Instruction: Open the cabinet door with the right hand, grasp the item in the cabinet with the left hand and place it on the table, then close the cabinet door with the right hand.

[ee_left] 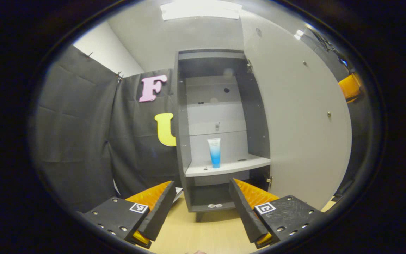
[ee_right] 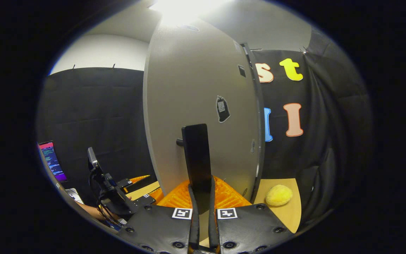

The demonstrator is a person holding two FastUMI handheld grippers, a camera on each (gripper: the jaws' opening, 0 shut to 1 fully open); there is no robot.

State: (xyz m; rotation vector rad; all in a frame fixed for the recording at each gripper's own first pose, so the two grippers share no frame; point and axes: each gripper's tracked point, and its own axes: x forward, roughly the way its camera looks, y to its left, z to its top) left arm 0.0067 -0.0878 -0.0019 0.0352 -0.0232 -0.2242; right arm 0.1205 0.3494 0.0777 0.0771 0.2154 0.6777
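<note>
The grey cabinet stands open, its pale door swung out to the right. A blue-and-white tube stands upright on the middle shelf. My left gripper is open in front of the cabinet, well short of the tube, with nothing between its fingers. In the right gripper view, my right gripper is shut on the black door handle, which sticks out of the door. An orange part of the right gripper peeks past the door's edge.
A yellow fuzzy ball lies on the wooden table right of the door. The left gripper and the hand holding it are at lower left, near a lit screen. A small white scrap lies on the cabinet's bottom shelf.
</note>
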